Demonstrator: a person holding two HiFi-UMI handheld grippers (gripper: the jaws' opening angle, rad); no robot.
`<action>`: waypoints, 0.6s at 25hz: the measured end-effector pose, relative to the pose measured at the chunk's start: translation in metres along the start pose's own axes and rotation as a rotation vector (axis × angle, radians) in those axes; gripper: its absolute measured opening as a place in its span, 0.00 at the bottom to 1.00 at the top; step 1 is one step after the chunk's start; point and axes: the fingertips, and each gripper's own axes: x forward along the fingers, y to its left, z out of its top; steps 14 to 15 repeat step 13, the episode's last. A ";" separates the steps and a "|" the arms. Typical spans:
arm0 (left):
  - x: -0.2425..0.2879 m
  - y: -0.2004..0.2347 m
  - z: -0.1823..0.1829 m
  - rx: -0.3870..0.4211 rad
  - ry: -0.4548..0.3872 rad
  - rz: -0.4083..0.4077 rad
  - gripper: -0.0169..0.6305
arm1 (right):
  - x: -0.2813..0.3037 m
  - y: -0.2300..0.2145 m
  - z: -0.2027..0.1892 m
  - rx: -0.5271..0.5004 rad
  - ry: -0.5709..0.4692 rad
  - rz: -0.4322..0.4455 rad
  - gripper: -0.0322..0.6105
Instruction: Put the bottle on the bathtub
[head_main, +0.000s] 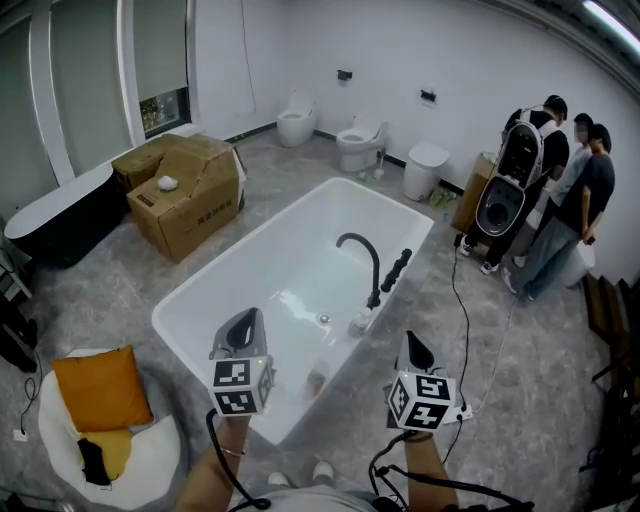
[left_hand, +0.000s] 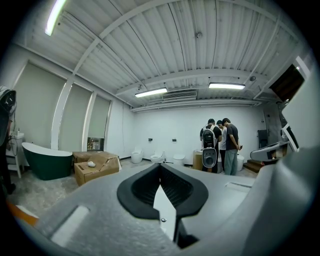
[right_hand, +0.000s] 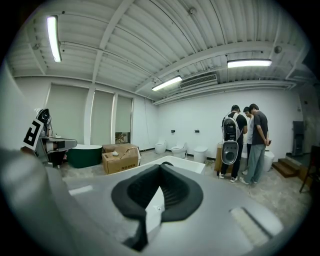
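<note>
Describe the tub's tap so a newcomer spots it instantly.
Find the white bathtub mid-floor. On its right rim stands the black tap; its spout arches over the basin, unlike the straight black handset beside it.

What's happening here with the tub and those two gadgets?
A person stands at the near end of a white bathtub, holding a handheld gripper in each hand. The left gripper hangs over the tub and the right gripper beside it, both shut and empty. A small bottle-like thing stands near the closest rim, untouched. Three people huddle at far right.
</note>
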 end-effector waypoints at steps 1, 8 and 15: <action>-0.001 0.000 -0.001 0.000 0.002 0.001 0.04 | -0.001 0.000 0.000 -0.003 0.000 -0.001 0.05; -0.004 -0.009 -0.005 -0.003 0.012 -0.006 0.04 | -0.008 -0.005 -0.001 -0.023 0.000 -0.007 0.05; -0.002 -0.013 -0.002 -0.002 -0.009 -0.015 0.04 | -0.009 -0.008 -0.004 -0.023 0.000 -0.009 0.05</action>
